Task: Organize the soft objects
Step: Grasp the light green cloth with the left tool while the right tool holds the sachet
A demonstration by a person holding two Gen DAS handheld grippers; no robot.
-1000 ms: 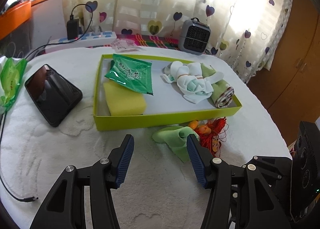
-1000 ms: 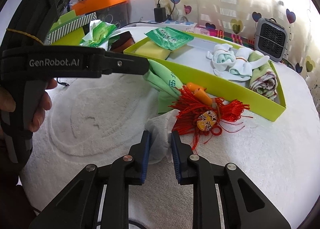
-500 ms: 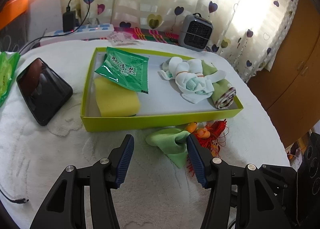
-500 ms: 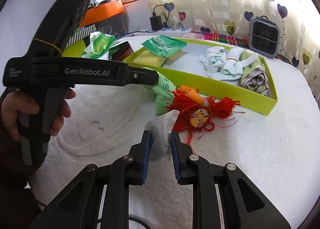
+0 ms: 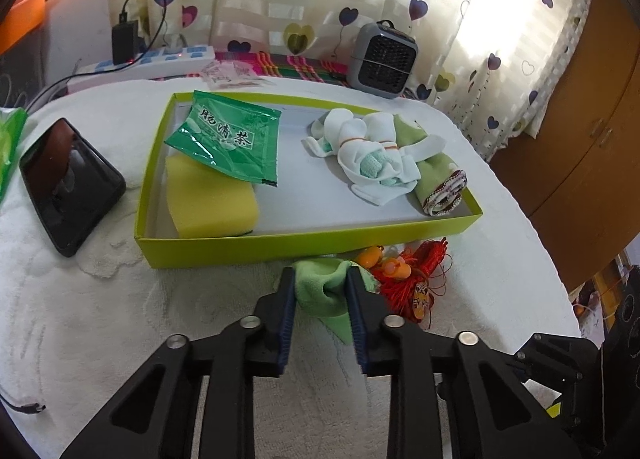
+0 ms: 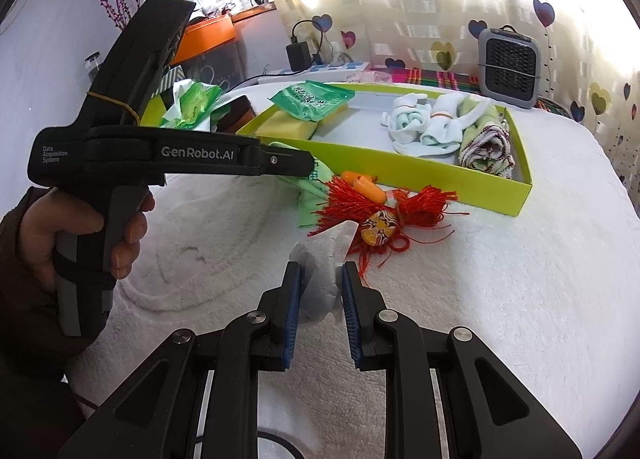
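Note:
My left gripper (image 5: pixel 320 283) is shut on a light green cloth (image 5: pixel 322 293) lying just in front of the lime-green tray (image 5: pixel 280 249). The cloth also shows in the right wrist view (image 6: pixel 310 189), pinched at the tip of the left gripper (image 6: pixel 308 167). My right gripper (image 6: pixel 318 287) is shut on a white tissue (image 6: pixel 324 259) and holds it above the white bedspread. A red tassel charm (image 6: pixel 380 215) with orange pieces lies between cloth and tray. In the tray sit a yellow sponge (image 5: pixel 212 201), a green tea packet (image 5: pixel 228 137), white socks (image 5: pixel 372 155) and a rolled green towel (image 5: pixel 436 179).
A black phone (image 5: pixel 66 183) lies left of the tray. A grey heater (image 5: pixel 382 59) and a power strip (image 5: pixel 160 61) stand at the back. A green wipes pack (image 6: pixel 192 103) lies at the far left. A wooden cabinet (image 5: pixel 580 119) stands to the right.
My left gripper moved forward and shut on the green cloth. My right gripper lifted the white tissue off the bedspread and pulled back a little.

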